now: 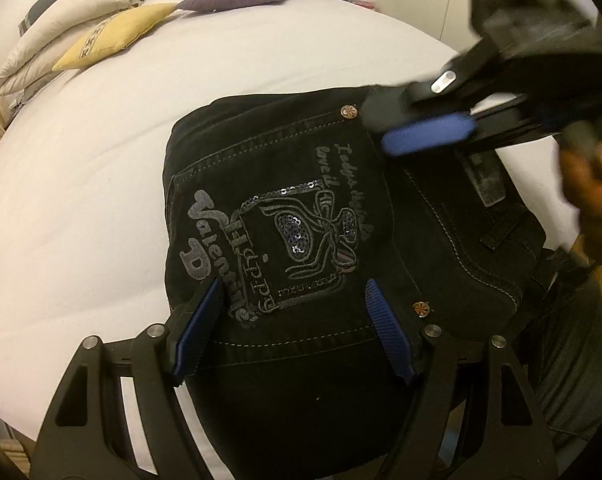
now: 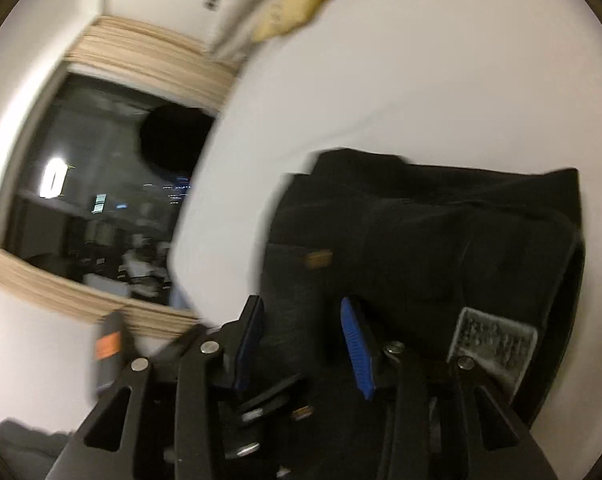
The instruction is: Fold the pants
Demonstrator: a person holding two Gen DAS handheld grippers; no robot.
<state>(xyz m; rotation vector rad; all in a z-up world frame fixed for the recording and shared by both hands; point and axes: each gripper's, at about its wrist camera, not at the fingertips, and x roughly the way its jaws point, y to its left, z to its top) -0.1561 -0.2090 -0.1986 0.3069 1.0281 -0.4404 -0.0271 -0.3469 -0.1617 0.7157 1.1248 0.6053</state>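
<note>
Black denim pants [image 1: 301, 220], folded compact with an embroidered, sequinned pocket, lie on our smooth white bed [image 1: 101, 180]; our left gripper [image 1: 293, 320] and right gripper [image 2: 301, 344] hover, ribbed blue fingers [image 1: 199, 328] spread.

The back pocket [image 1: 277, 216] of the black pants [image 1: 301, 360] carries grey stitched lettering: "Valentine" along one side of a square emblem, "Happy" inside it, and a cursive line reading roughly "love it". A grey patch [image 2: 497, 344] at the waistband bears unreadable text.
</note>
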